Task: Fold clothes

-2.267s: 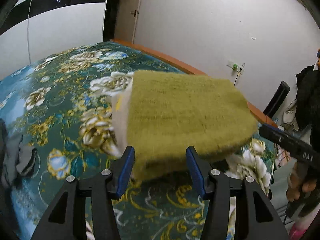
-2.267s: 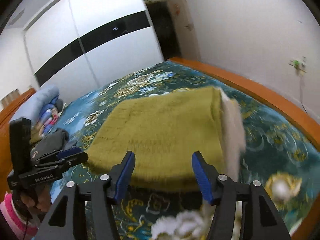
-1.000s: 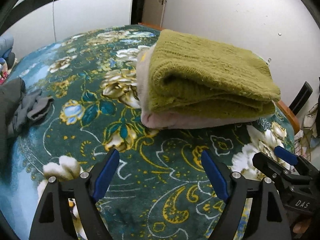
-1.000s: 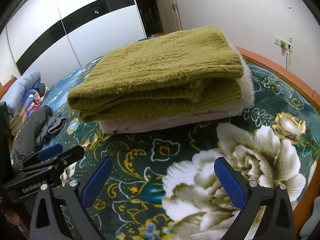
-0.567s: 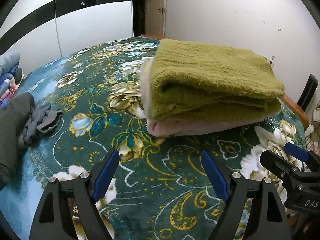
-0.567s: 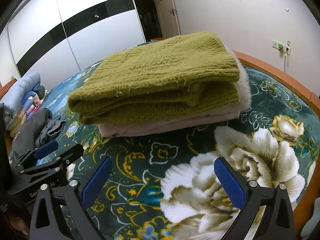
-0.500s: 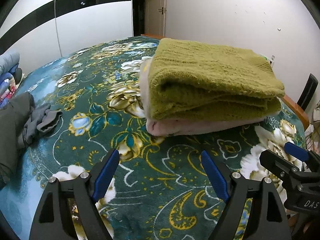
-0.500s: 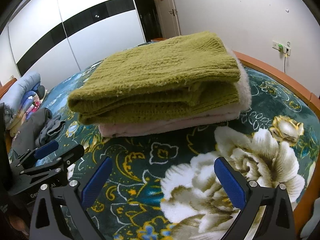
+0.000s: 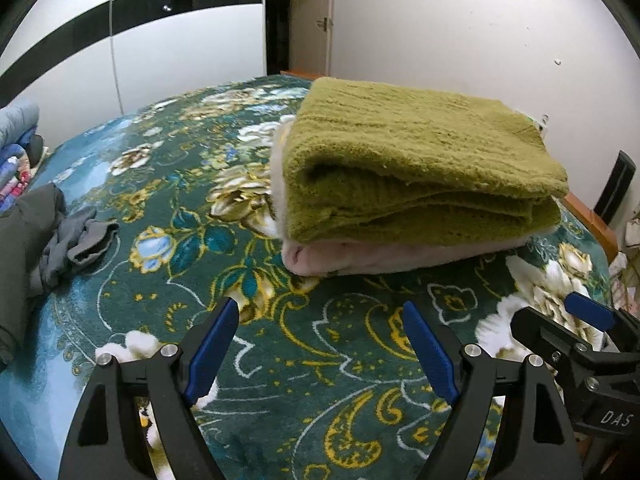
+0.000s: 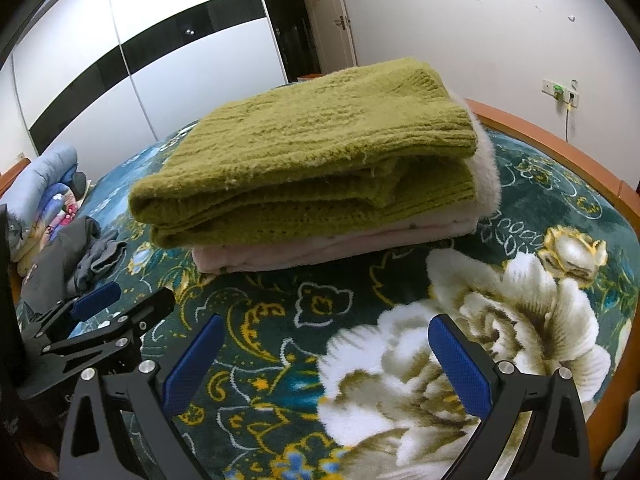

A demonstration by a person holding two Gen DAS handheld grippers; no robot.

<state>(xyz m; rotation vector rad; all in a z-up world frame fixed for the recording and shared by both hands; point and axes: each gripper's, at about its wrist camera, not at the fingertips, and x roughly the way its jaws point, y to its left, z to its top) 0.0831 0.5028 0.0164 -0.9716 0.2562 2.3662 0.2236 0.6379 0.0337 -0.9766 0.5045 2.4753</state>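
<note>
Olive knit sweater (image 9: 416, 160) folded flat atop folded pale pink fleece garment (image 9: 384, 258), stacked on bedspread.

A folded green sweater (image 9: 420, 168) lay on top of a folded pink garment (image 9: 384, 258), the stack resting on the bed (image 9: 280, 360) with its dark green floral blanket. The left gripper (image 9: 320, 344) hung low over the blanket in front of the stack, its blue-padded fingers (image 9: 212, 350) spread wide with nothing between them, and the right gripper (image 9: 580, 344) showed at the lower right edge, its spread not clear from here. A grey heap of clothes (image 9: 60, 240) sat at the left edge, well apart from the stack.
</note>
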